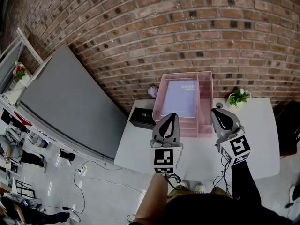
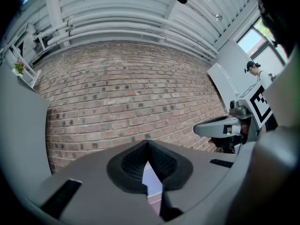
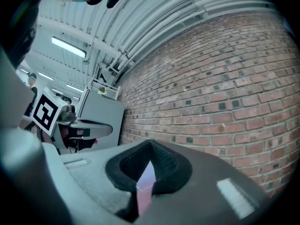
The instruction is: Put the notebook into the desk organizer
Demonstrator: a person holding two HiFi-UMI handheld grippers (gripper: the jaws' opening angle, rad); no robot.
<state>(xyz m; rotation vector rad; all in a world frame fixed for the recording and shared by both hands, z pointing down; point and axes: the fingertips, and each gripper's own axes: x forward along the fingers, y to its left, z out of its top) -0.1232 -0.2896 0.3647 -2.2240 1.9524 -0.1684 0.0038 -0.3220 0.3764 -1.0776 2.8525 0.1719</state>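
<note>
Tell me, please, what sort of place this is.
Probably an office or lab workspace: a white desk stands against a brick wall, with a pink desk organizer holding a notebook and a potted plant on it.

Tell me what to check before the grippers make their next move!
1. Notebook lies flat in the top tray of the pink desk organizer: ok.
2. Left gripper jaws together, holding nothing: ok.
3. Right gripper jaws together, holding nothing: ok.
4. Both grippers raised clear of the organizer: cannot tell.
5. Little plant stands upright, apart from the organizer: ok.
</note>
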